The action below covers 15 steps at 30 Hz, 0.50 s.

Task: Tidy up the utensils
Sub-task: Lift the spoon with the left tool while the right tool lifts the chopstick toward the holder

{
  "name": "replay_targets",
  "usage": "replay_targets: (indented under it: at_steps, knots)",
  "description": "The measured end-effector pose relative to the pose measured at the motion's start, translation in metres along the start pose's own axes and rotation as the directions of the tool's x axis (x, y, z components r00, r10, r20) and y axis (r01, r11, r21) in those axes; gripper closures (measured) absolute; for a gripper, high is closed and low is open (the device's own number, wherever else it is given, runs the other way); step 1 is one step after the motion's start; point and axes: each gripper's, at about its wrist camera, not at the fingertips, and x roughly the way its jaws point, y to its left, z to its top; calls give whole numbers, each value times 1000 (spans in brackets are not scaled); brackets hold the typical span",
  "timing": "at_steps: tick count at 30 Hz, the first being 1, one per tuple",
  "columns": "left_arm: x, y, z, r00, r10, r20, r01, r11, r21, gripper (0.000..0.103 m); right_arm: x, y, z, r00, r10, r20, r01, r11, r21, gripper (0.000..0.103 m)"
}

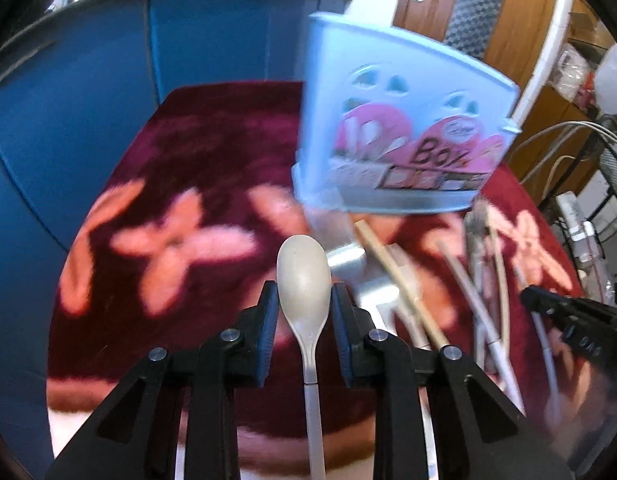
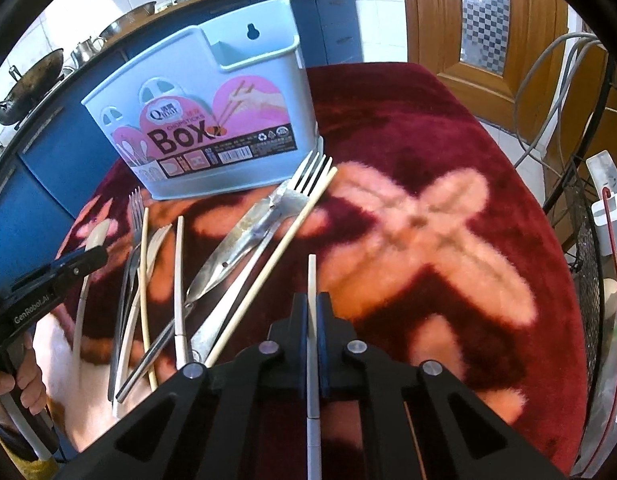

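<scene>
Spoon (image 1: 304, 276) – smooth, pale, oval-bowled – sits clamped between the left gripper (image 1: 304, 300) pads. Right gripper (image 2: 312, 312) jaws, nearly shut, pinch a slim cream chopstick (image 2: 311, 280). Far off on plush maroon cloth (image 2: 428, 120) stands the pale-blue plastic box (image 2: 212, 92), metal forks (image 2: 308, 176) near it.

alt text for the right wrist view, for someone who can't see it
The right gripper is shut on a thin cream chopstick above a dark red floral cloth. Behind stands a pale blue chopsticks box, with loose forks, chopsticks and a knife in front; the left gripper holds a spoon.
</scene>
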Motion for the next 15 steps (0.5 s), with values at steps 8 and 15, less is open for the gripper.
replay_targets:
  at_steps: [8, 15]
  knots:
    - [7, 9, -6, 997, -9, -71, 10, 1000, 16, 72, 0, 1, 1, 998, -7, -63, 5, 1000, -27, 93]
    - [4, -1, -11, 990, 18, -143, -7, 997, 78, 69, 1, 1, 0, 992, -3, -129, -3, 999, -48, 86]
